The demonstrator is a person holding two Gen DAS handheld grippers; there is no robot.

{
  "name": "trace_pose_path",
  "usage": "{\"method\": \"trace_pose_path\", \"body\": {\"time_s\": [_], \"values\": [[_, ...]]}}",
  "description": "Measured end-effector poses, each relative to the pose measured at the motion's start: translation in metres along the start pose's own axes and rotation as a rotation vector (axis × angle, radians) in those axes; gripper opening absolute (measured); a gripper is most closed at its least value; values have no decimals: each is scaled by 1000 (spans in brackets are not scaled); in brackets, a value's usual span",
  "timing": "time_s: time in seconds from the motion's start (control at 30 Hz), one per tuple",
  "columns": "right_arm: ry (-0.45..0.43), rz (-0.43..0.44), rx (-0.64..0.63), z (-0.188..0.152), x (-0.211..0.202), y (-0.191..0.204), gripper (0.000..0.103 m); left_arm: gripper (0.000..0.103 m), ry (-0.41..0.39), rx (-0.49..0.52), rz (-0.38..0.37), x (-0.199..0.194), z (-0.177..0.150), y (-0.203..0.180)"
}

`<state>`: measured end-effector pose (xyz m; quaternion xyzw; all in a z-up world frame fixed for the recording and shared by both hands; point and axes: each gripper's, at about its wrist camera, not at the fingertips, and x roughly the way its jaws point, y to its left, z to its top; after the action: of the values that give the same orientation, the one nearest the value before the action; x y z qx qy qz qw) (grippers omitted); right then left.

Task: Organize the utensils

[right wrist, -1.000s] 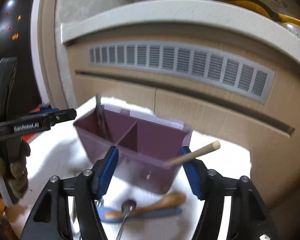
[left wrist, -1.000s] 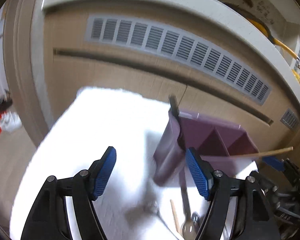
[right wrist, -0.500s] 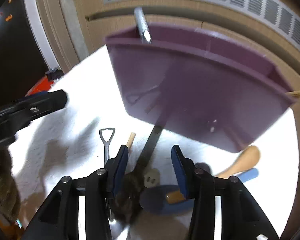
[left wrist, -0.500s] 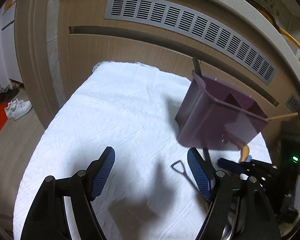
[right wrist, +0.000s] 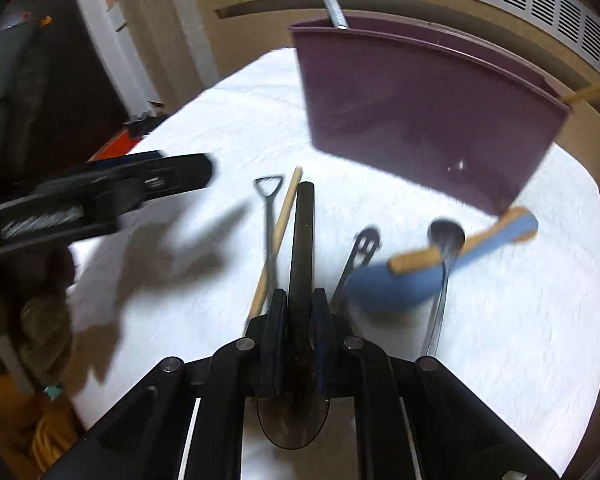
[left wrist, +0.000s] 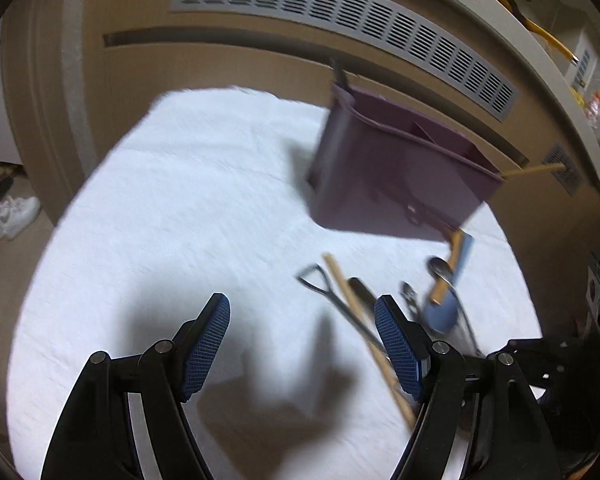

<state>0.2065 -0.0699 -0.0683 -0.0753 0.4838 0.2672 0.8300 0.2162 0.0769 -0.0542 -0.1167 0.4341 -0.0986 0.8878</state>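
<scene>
- Purple utensil caddy [right wrist: 420, 120] standing on white towel [left wrist: 180, 208], at the far side, close to the wooden cabinet front with its grey vent grille [left wrist: 340, 20]; divided into compartments, count not clear through blur.
- Inside caddy: grey metal handle [right wrist: 336, 12] poking up at its left end, thin wooden stick [right wrist: 592, 90] leaning out over its right end.
- Right gripper [right wrist: 298, 316] clamped tight on black-handled spoon [right wrist: 302, 240], near side of caddy; handle pointing toward caddy, dark bowl showing beneath the fingers [right wrist: 277, 320].
- Left gripper [left wrist: 302, 344] spread wide, nothing between its blue pads [left wrist: 208, 344]; poised over bare towel, nearer and left of caddy. Unclear whether touching the cloth.
- Loose on towel in front of caddy: metal utensil with triangular loop handle [right wrist: 269, 216] and wooden chopstick [right wrist: 278, 240], both just left of the held spoon, crossing low down.
- Slotted metal handle [right wrist: 358, 256] just right of the held spoon.
- Further right, below caddy's right corner: blue spoon [right wrist: 400, 284], wooden spoon [right wrist: 460, 246] lying across it, metal spoon [right wrist: 444, 240] alongside; all overlapping.
- White sneaker [left wrist: 14, 216] on floor, far left of caddy, beyond towel edge.
</scene>
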Motion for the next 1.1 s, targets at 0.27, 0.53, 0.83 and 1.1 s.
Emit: {"method": "trace_pose_path", "body": {"time_s": [0.27, 0.53, 0.83, 1.1], "values": [[-129, -107, -25, -34, -53, -12, 54, 53, 159, 27, -177, 17, -11, -49], [-235, -321, 29, -43, -72, -61, 88, 51, 169, 138, -106, 46, 3, -98], [-304, -435, 162, -40, -87, -109, 87, 51, 145, 295, -94, 71, 21, -130], [-177, -197, 61, 8, -37, -95, 30, 55, -7, 150, 190, 15, 9, -55]]}}
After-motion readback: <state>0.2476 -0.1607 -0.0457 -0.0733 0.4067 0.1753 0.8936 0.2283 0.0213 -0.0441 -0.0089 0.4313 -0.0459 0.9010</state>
